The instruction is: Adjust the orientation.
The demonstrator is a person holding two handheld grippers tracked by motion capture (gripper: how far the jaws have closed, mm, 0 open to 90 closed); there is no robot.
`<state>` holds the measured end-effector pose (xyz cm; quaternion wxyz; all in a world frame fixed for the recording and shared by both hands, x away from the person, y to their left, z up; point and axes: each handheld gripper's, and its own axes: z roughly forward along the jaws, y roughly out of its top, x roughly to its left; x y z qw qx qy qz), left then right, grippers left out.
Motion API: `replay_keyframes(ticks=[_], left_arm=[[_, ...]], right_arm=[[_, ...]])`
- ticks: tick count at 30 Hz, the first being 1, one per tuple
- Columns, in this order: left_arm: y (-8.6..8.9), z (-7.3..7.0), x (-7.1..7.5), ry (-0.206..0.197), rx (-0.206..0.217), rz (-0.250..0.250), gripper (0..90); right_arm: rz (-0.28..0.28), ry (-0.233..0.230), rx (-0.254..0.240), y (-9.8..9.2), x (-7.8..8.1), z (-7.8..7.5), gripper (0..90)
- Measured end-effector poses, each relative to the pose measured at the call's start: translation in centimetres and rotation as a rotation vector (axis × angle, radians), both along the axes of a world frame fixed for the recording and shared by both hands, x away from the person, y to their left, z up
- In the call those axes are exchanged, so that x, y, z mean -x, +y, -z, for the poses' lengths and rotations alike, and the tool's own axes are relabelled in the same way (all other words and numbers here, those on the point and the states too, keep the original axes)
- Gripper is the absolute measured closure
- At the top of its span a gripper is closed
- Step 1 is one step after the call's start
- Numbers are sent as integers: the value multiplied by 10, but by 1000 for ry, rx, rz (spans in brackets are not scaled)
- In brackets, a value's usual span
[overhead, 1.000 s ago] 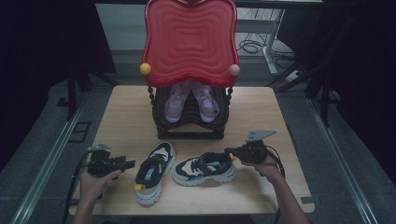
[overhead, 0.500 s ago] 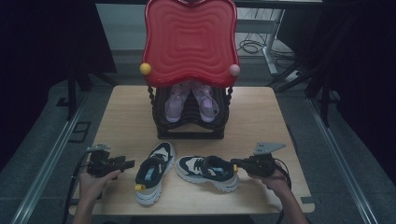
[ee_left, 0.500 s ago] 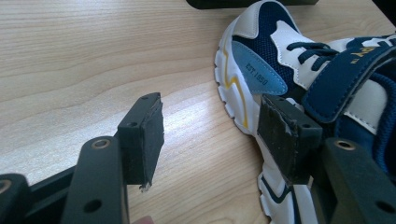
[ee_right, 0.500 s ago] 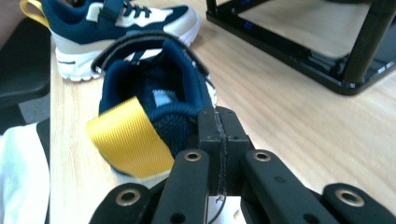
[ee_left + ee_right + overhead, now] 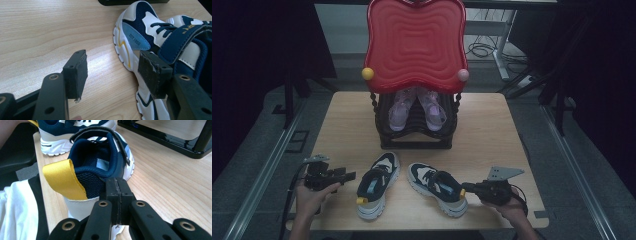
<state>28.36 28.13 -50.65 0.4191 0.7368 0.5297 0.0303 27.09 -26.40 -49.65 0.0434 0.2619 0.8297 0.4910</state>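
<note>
Two navy-and-white sneakers lie on the wooden table point(image 5: 492, 130) near its front edge. The left sneaker point(image 5: 377, 187) points its toe away from me. My left gripper point(image 5: 344, 176) rests just left of it, open; in the left gripper view point(image 5: 112, 67) bare table lies between the pads and the sneaker's side point(image 5: 140, 37) is next to the right pad. The right sneaker point(image 5: 434, 185) lies slanted, toe to the far left. My right gripper point(image 5: 467, 188) is shut, and its closed tips point(image 5: 117, 192) touch that sneaker's heel point(image 5: 100, 157) beside the yellow pull tab point(image 5: 63, 178).
A black rack point(image 5: 417, 137) stands mid-table with a pair of pale pink shoes point(image 5: 417, 107) on it, under a tall red wavy panel point(image 5: 414, 45). The rack's base point(image 5: 175, 140) lies beyond the right sneaker. Dark floor and stands surround the table.
My right gripper has moved toward the front edge, and the right sneaker's heel swung with it, so the shoe now lies slanted instead of sideways. Left gripper and left sneaker stayed put.
</note>
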Motion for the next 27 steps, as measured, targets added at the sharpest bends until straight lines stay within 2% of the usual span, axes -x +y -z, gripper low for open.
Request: replay_keyframes(ticks=[6,12,18,24,27], left_arm=[[0,-1,0,-3,1,0,410],[0,-4,2,-10,2,4,409],[0,-9,5,-24,3,5,409],[-1,-13,12,-31,13,3,411],[-4,-15,15,-31,4,13,411]], right_arm=[[15,9,2,2,12,-1,897],[24,3,7,3,17,-1,896],[45,-4,13,3,12,0,871],[90,-13,-11,0,8,-3,835],[111,-16,-24,-4,8,-5,801]])
